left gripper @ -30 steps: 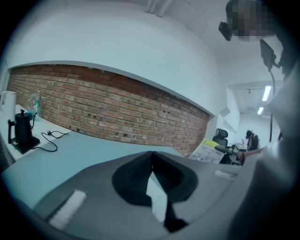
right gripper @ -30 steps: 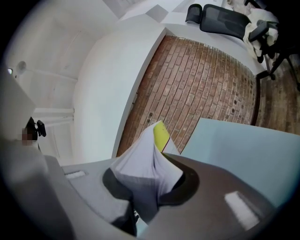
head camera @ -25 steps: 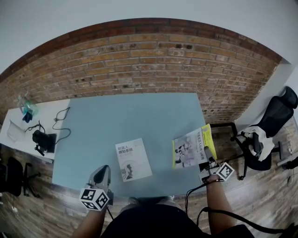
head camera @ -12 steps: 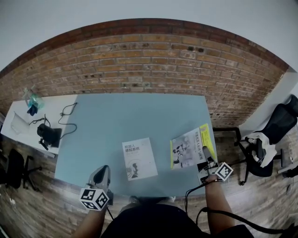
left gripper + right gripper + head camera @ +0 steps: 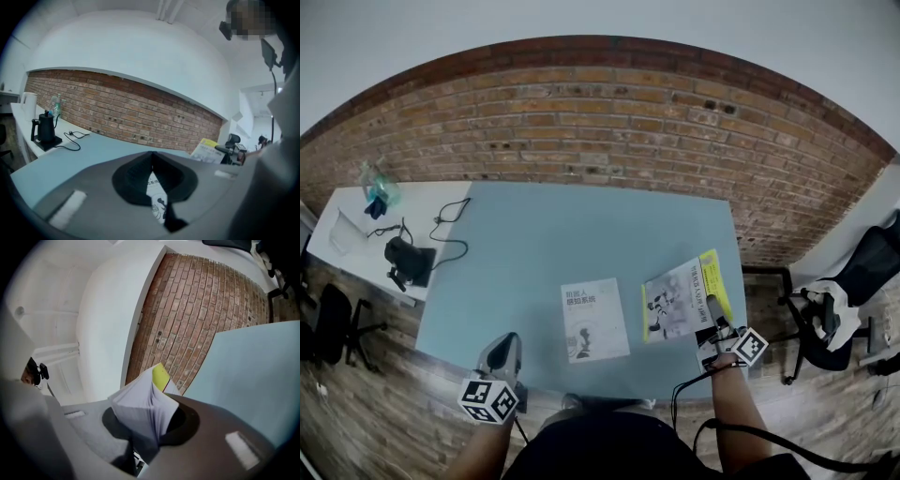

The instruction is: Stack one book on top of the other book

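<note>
My right claw (image 5: 713, 315), lower right of frame, is clamped on the near edge of the yellow book (image 5: 680, 300). My left claw (image 5: 502, 356) is closed, empty. Stacking pending: the white book (image 5: 593, 319) lies apart at worktop (image 5: 581, 234) centre.

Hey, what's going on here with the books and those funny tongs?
A person at the pale blue table holds a two-jaw gripper in each hand. The right gripper is clamped on the near corner of a white paperback with a yellow strip, whose pages fan out between its jaws. The left gripper is closed and empty, near the table's front edge. A second white paperback with a dark figure on its cover lies flat between them, with nothing stacked on it yet.
</note>
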